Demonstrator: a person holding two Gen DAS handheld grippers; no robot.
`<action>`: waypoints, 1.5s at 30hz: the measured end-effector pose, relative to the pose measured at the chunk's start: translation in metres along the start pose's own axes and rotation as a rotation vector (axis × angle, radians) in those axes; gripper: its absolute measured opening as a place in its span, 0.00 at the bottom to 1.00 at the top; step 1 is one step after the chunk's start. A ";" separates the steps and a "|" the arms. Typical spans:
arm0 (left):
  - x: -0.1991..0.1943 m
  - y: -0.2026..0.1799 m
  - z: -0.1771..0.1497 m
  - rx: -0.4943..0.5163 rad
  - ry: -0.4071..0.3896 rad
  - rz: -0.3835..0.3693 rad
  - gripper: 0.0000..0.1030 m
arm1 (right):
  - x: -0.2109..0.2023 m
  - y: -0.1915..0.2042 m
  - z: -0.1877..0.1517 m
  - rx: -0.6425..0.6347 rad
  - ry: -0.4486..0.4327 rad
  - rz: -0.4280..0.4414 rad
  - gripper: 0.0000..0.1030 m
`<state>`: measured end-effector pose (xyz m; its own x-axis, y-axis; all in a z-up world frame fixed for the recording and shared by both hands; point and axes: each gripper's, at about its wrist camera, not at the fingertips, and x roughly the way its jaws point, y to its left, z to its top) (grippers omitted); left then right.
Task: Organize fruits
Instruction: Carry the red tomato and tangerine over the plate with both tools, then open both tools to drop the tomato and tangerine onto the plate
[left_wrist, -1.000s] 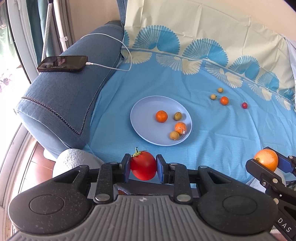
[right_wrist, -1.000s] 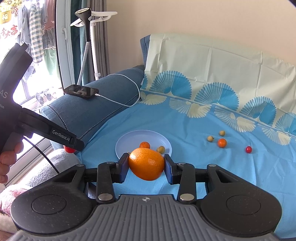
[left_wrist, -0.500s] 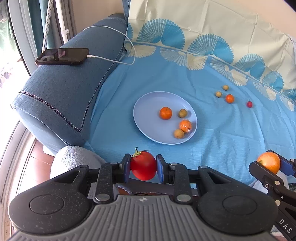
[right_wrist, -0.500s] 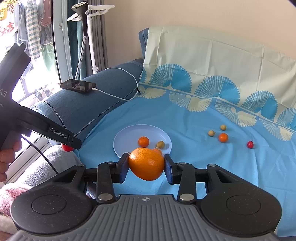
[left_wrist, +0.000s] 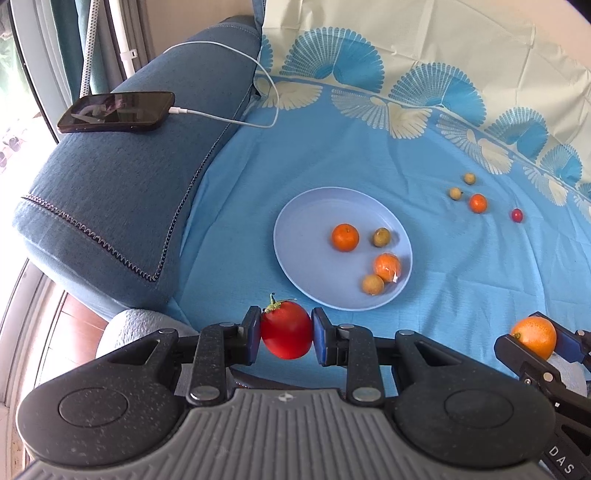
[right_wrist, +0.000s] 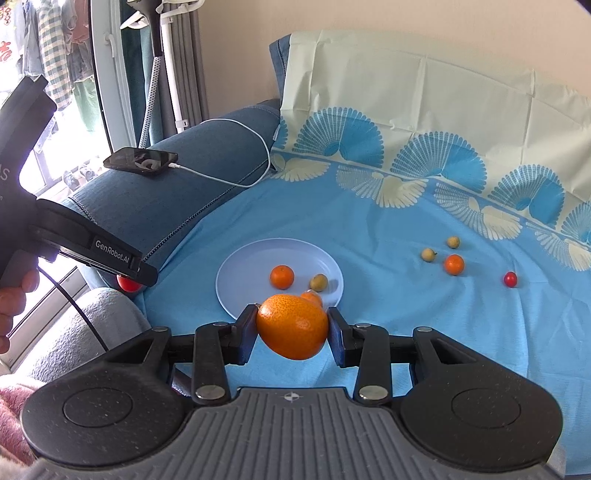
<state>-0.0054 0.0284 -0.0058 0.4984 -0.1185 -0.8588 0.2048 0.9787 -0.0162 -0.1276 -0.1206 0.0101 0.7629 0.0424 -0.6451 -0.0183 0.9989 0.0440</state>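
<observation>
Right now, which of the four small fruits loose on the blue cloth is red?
The small red cherry tomato, lying farthest right, apart from the orange kumquat and two yellowish fruits.

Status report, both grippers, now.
Left hand-held gripper shut on tomato. Right hand-held gripper shut on orange. Plate ahead, path unobstructed.

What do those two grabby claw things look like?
Both are black speckled plastic with grey ribbed tops and blue finger pads. The left gripper has white "GenRobot.AI" lettering and a black cable. The right gripper shows "DAS" on its side.
</observation>
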 end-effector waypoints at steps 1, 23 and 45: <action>0.004 -0.001 0.003 0.001 0.002 0.003 0.31 | 0.005 -0.001 0.001 0.002 0.002 0.001 0.40; 0.134 -0.020 0.068 0.043 0.102 0.043 0.31 | 0.151 -0.005 0.033 -0.052 0.100 0.067 0.40; 0.142 -0.003 0.087 0.091 -0.008 0.068 0.99 | 0.208 -0.002 0.042 -0.126 0.131 0.057 0.89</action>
<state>0.1379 -0.0063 -0.0831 0.5203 -0.0542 -0.8522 0.2460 0.9652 0.0888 0.0585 -0.1143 -0.0917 0.6676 0.0929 -0.7387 -0.1461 0.9892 -0.0076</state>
